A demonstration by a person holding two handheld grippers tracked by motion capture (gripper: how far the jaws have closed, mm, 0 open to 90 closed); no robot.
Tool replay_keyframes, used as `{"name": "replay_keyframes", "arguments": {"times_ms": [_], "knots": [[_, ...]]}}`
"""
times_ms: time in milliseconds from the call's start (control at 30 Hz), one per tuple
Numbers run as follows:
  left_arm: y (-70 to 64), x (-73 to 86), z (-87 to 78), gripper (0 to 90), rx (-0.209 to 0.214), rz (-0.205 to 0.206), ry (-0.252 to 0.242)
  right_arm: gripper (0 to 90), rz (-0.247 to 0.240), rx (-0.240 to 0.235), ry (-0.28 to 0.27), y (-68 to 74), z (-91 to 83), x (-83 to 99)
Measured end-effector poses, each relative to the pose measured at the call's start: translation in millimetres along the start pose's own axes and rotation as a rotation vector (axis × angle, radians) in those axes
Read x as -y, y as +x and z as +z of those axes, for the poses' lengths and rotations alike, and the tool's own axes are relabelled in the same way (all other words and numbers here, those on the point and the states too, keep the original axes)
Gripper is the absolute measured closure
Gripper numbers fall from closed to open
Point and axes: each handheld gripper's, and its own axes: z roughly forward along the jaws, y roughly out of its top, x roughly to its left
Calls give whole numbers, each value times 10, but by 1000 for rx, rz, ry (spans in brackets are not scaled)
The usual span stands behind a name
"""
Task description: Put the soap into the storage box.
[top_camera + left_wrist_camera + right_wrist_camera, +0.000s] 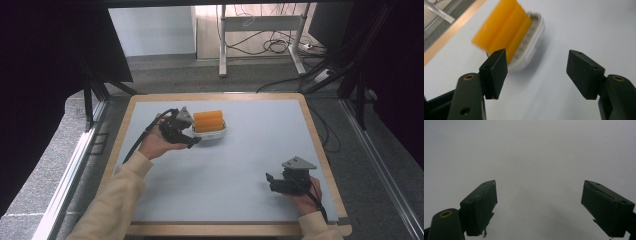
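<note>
The orange block (208, 120) sits in a white dish (218, 133) near the worktop's (250, 160) far edge, left of centre. The left hand-held gripper (192, 142) hovers just beside it, jaws spread wide. The right hand-held gripper (269, 181), also spread, hangs over bare surface near the near-right corner.

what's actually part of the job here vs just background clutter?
In play:
- left gripper, jaws open, next to the tray
- orange ridged block
- white tray under the block

Just lying about:
- right gripper, jaws open over bare mat
- grey mat
- desk frame and floor cables behind the table
</note>
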Motion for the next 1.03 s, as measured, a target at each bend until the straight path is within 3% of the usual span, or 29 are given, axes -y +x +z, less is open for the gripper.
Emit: {"name": "replay_keyframes", "arguments": {"times_ms": [267, 467, 667, 833, 933, 1033], "knots": [[-101, 512, -131, 299, 9, -100, 6, 136, 0, 2, 5, 1, 13, 6], [-169, 802, -174, 286, 7, -158, -2, 137, 3, 5, 5, 1, 9, 8], [-162, 910, -267, 287, -14, -185, -43, 137, 4, 13, 11, 10, 14, 15], [-158, 977, -264, 286, -8, -194, -24, 136, 7, 19, 4, -6, -1, 16], [-151, 997, -305, 284, -6, -198, -30, 141, 33, 32, -30, -10, -55, 18], [-133, 1005, -355, 283, -19, -200, -51, 145, 23, 37, -57, 1, -86, 6]]}}
